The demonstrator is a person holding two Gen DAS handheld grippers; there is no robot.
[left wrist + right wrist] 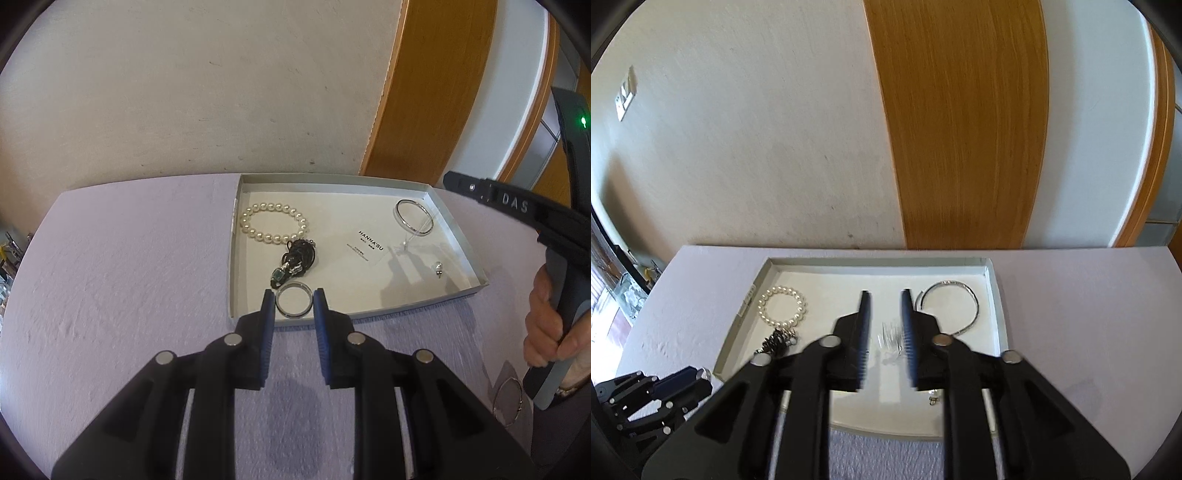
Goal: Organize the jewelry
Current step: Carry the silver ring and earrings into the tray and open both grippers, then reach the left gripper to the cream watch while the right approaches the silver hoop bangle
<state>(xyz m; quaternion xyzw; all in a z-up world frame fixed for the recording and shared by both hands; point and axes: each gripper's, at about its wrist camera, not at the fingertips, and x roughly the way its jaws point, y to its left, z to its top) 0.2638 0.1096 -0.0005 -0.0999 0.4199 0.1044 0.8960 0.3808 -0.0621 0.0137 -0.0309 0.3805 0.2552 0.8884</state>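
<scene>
A shallow grey tray (460, 236) on a lilac cloth holds a pearl bracelet (274, 223), a black cord necklace with a green pendant (295, 258), a silver bangle (414, 216), a thin chain, a small earring (438, 268) and a metal ring (293, 299) at its near edge. My left gripper (293, 300) is open, its fingers on either side of the ring. My right gripper (885, 295) is open and empty above the tray (995, 295), between the pearl bracelet (782, 307) and the bangle (951, 308), with the thin chain (891, 338) below its fingers.
A white card reading HANNA SU (365, 245) lies in the tray. Another thin bangle (509, 400) lies on the cloth at the right, near the hand that holds the right gripper's body (554, 236). A wall and a wooden door frame (960, 129) stand behind the table.
</scene>
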